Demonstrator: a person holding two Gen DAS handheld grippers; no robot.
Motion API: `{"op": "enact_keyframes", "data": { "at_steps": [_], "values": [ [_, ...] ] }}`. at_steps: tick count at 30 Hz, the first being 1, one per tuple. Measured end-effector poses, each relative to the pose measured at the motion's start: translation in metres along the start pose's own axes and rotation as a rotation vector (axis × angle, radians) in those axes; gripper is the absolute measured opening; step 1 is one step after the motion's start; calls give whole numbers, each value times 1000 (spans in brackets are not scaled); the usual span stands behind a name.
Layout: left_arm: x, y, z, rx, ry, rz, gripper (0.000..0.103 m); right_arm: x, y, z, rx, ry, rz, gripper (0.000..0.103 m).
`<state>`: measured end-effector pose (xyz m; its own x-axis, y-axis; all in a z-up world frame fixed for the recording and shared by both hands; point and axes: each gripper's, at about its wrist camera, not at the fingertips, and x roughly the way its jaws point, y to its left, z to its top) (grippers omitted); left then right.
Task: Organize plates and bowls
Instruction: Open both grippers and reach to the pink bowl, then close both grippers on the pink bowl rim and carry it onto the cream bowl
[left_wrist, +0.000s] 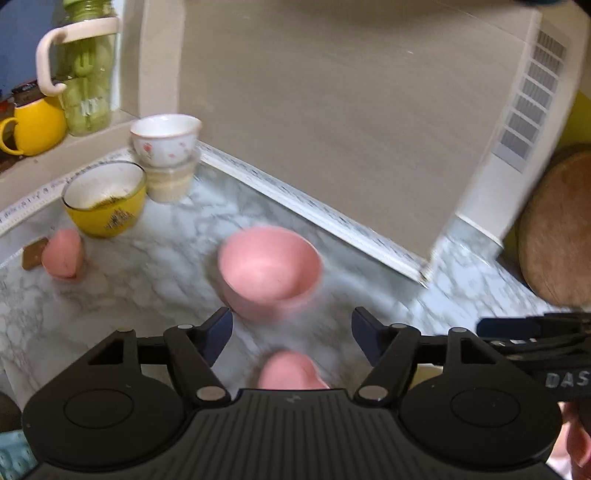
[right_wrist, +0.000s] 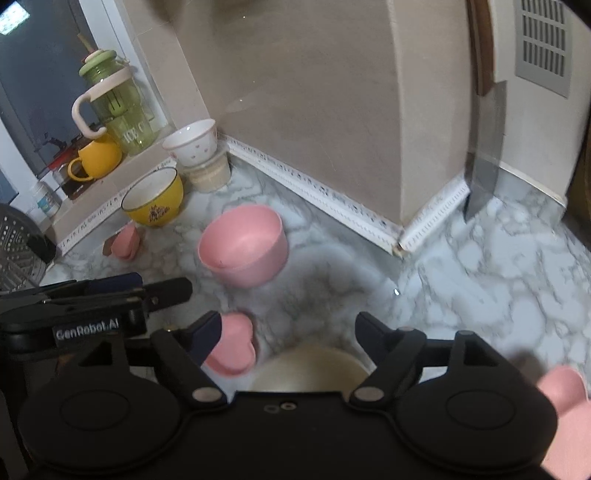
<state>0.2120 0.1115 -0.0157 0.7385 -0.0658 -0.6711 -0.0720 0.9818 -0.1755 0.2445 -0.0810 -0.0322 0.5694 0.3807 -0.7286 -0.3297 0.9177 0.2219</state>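
Two claws: my left claw (left_wrist: 291, 332) and right claw (right_wrist: 288, 334) gape, gripping nothing.
Pink bowl (left_wrist: 269, 269): upright on marble bench (left_wrist: 147, 266) (blurred).

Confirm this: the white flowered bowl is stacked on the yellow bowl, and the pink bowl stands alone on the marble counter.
Wrong in one respect: the white flowered bowl sits on a beige cup, not on the yellow bowl, which stands beside that stack. The left wrist view shows this. The pink bowl does stand alone on the marble counter.
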Motion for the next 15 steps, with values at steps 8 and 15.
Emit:
{"op": "enact_keyframes", "data": {
  "at_steps": [8, 15],
  "values": [
    [67, 43, 36, -8, 64, 51, 71, 62, 6, 44, 38, 26, -15, 76],
    [112, 59, 42, 8, 116, 70, 66, 122, 6, 54, 89, 108, -65, 56]
  ]
}}
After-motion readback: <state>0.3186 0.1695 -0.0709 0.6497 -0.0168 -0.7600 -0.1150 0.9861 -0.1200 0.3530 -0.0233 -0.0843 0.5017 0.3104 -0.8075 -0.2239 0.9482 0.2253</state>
